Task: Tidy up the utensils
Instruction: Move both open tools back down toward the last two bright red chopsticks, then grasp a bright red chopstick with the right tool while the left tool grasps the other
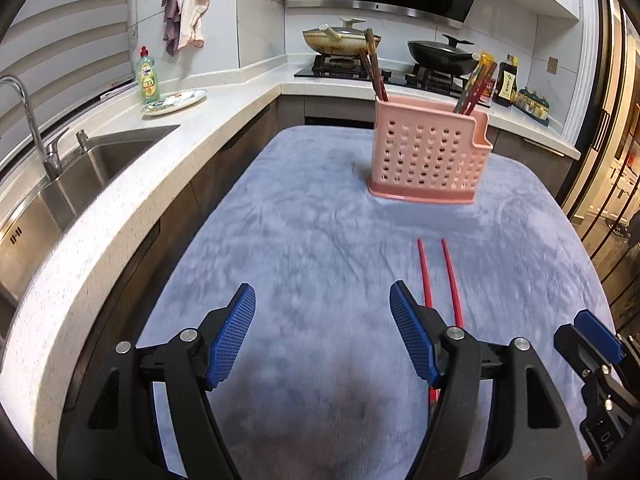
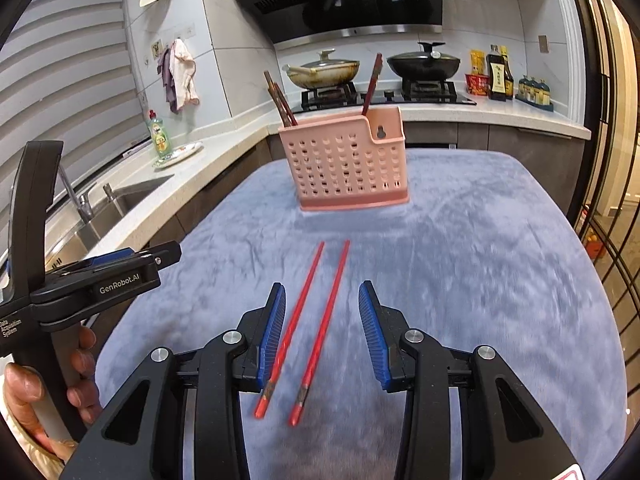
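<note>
Two slim red plastic chopsticks (image 2: 316, 320) lay parallel on blue plush-covered table (image 2: 480, 280), between wide-open, empty jaws of right gripper (image 2: 322, 328). Left gripper (image 1: 322, 336) jaws gaped, empty, beside. Advice: close on both sticks mid-length, then lift toward pink perforated plastic holder (image 2: 344, 164).

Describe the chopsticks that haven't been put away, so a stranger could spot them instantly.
On the blue-grey cloth, in front of the pink perforated holder, two red chopsticks lie flat, side by side, between the open right gripper fingers. Unlike the darker chopsticks standing in the holder, these are bright red and loose.
</note>
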The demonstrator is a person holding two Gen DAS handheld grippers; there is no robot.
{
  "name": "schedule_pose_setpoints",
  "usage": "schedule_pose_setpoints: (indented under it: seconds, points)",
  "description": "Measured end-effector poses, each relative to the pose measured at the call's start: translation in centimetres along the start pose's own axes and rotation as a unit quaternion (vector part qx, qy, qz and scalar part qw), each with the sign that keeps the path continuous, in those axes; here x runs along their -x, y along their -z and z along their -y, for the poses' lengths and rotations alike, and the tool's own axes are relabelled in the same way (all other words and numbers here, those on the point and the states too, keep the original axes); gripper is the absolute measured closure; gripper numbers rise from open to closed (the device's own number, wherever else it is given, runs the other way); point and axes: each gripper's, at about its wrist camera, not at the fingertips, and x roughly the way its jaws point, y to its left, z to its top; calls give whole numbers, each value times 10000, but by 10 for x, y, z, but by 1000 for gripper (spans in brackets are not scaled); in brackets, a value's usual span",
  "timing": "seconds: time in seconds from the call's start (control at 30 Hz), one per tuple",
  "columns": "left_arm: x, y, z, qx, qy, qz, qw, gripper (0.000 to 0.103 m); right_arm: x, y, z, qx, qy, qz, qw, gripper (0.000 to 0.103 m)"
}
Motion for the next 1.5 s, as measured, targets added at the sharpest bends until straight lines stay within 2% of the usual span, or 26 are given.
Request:
schedule_pose_setpoints:
  seconds: [0.33,1.03,1.5]
  points:
    - [4,40,4,-105,-5,-239,9997,37,-16,51,-8,-11,42,-463,9989,65]
    - [-9,66,0,-122,-81,-572,9983,37,-50,72,-21,-4,54,-835,9965,65]
    - [-12,73,1,-149,-81,-653,9977,37,-62,75,-18,88,256,-842,9961,86]
